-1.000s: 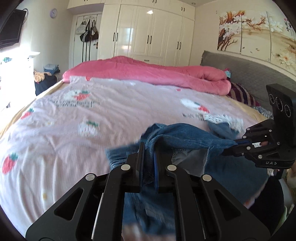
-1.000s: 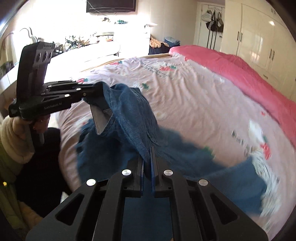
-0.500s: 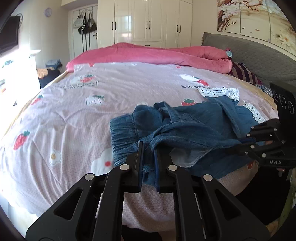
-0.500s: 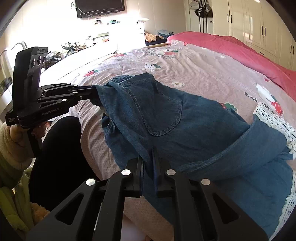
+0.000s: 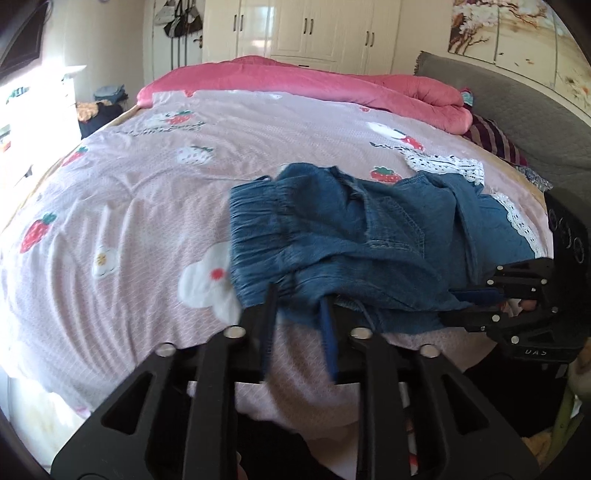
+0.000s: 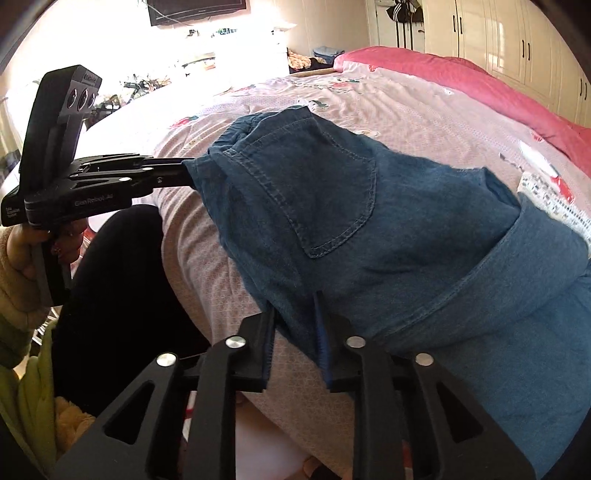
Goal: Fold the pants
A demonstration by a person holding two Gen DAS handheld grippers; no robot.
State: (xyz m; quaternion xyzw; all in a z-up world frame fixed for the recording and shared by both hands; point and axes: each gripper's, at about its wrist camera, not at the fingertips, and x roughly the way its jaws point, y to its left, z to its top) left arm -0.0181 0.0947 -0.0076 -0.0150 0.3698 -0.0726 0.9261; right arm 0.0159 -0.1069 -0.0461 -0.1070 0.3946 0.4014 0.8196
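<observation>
Blue denim pants (image 5: 354,240) with white lace hems lie bunched on the pink bed near its front edge; they also fill the right wrist view (image 6: 369,229). My left gripper (image 5: 297,295) has its jaws parted at the pants' near waistband edge, with fabric between the fingertips. In the right wrist view the left gripper (image 6: 184,171) touches the waistband corner. My right gripper (image 6: 295,299) is also parted, with the denim edge lying between its fingers. It shows in the left wrist view (image 5: 458,302) at the pants' right edge.
The pink strawberry-print bedspread (image 5: 166,192) covers the bed, with a rolled pink quilt (image 5: 314,81) at the far side. A grey headboard (image 5: 517,110) stands at right and white wardrobes (image 5: 314,29) behind. The person's dark-clothed legs (image 6: 122,295) stand at the bed edge.
Both grippers lowered the pants onto the bed near its front edge, then both sets of jaws opened from a tight pinch on the denim.
</observation>
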